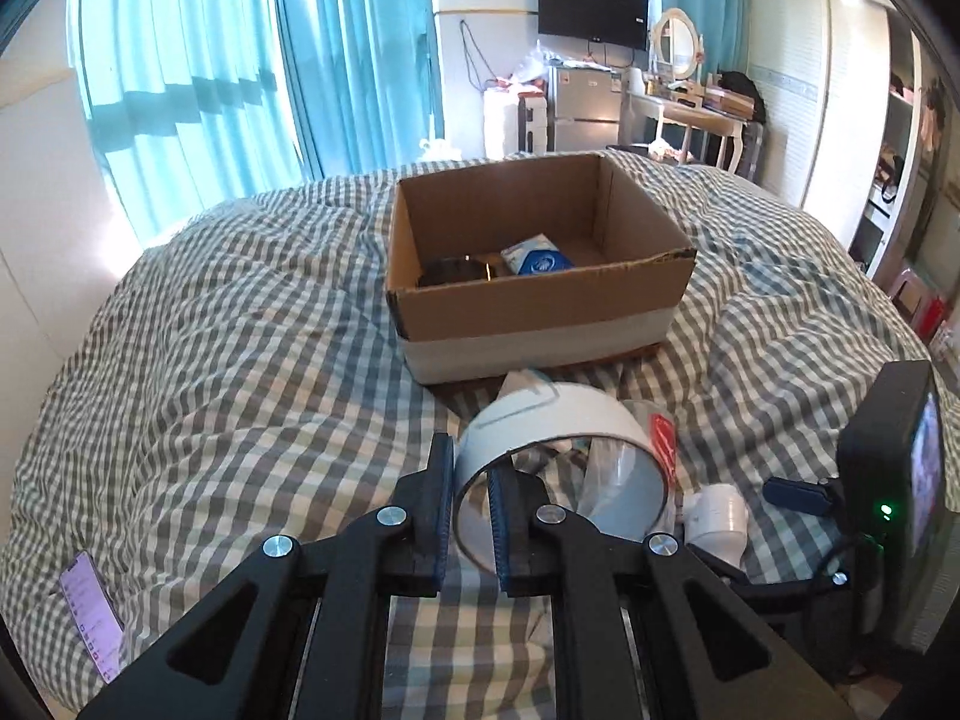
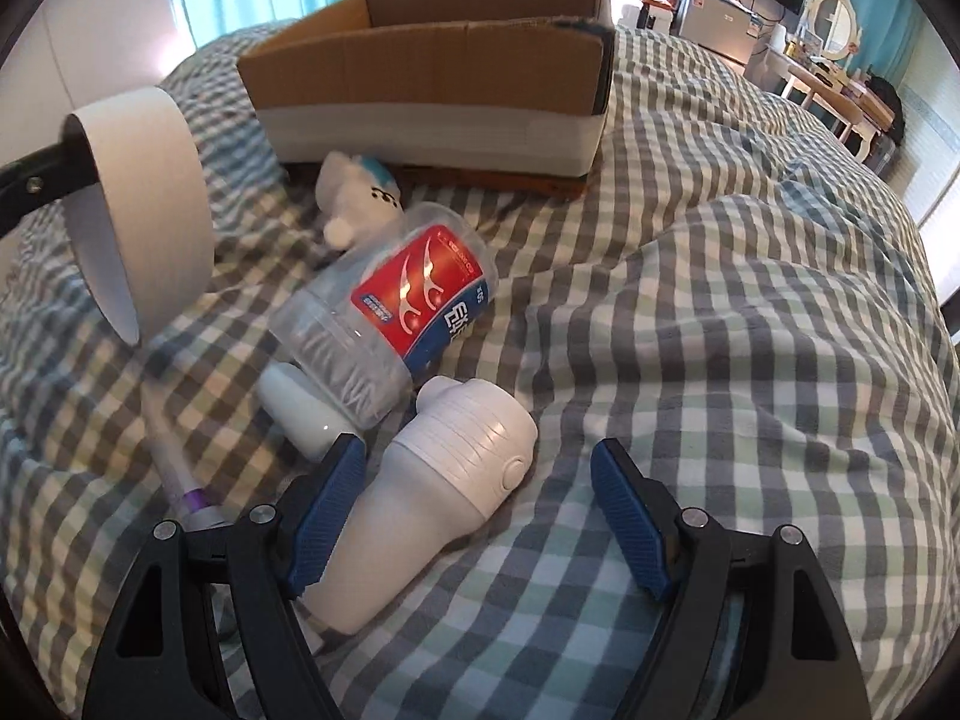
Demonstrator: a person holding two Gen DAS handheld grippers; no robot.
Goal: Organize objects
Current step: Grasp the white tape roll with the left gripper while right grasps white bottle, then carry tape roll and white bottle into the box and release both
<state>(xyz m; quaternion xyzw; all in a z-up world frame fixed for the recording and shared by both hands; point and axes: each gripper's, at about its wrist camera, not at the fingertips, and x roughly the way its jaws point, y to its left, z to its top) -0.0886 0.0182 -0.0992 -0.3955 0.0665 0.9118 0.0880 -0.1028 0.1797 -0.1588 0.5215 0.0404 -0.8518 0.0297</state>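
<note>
Bedroom with teal curtains [image 1: 198,60], a wall screen [image 1: 593,11] and a dressing table [image 1: 699,111] behind a bed under a grey-and-white checked cover [image 1: 228,372].

Open cardboard box [image 1: 534,300] on the cover, lower band white; inside, a blue-and-white packet [image 1: 536,258] and a dark round thing [image 1: 450,271], half hidden by the near wall and hard to name.

Left claw [image 1: 470,480] clamped shut on the wall of a white tape roll [image 1: 558,462], one pad outside the ring, the other inside; roll lifted off the cover, in front of the box, hollow centre facing the camera. Same roll seen at the left edge of the right wrist view, held up clear of the bedding.

Right claw [image 2: 477,516] open, pads wide apart, nothing gripped; a white bottle-shaped device [image 2: 444,504] lying on its side between them, close against the left pad. Just beyond: a clear tub with a red-and-blue label [image 2: 390,306], a small white plush toy [image 2: 360,195], a white cap-like piece [image 2: 300,405] partly under the tub, and a thin stick with a purple band [image 2: 180,474], cut off by the claw arm.

Phone [image 1: 90,621] at the bed's edge, screen blurred.
</note>
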